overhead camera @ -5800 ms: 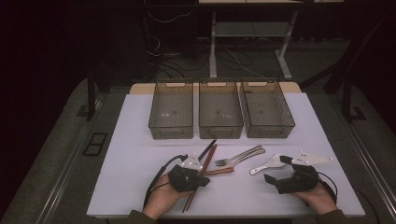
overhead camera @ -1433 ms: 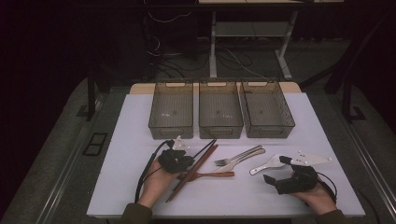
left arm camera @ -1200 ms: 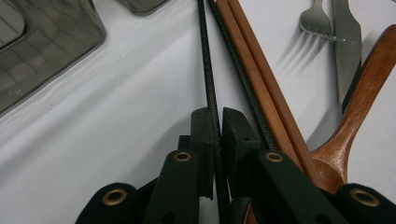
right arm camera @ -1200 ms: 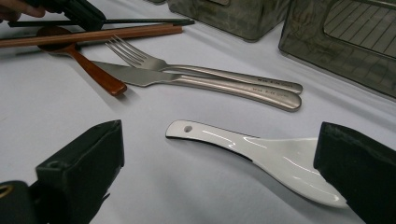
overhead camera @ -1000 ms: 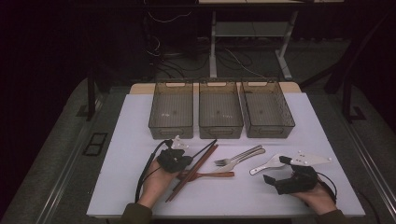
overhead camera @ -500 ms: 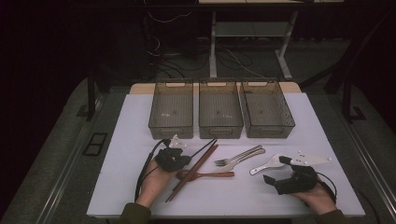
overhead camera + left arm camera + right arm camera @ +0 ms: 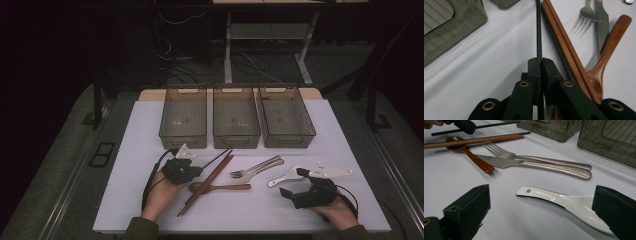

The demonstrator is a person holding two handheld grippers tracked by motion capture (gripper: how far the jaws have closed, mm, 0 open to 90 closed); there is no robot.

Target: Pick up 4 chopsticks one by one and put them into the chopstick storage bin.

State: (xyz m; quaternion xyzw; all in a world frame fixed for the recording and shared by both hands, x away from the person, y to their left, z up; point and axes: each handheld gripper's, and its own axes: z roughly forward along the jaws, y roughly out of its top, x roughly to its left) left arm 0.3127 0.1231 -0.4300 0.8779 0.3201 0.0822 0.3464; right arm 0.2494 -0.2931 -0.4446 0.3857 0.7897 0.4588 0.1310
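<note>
At the counter's (image 7: 125, 210) left, the left gripper (image 7: 194, 171) had its jaws closed tight on one black chopstick (image 7: 538, 30), whose long axis ran straight ahead toward the three smoked bins (image 7: 184, 120); the nearest bin lay just beyond its tip. Beside it rested brown chopsticks (image 7: 564, 47), a wooden spoon (image 7: 609, 50), a fork (image 7: 255, 167) and knife (image 7: 529, 163). Farther right, the right gripper (image 7: 295, 187) held wide-open jaws about a white spoon (image 7: 564, 203), gripping nothing.

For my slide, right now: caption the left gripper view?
Left gripper shut on black chopstick, beside brown chopsticks.
</note>
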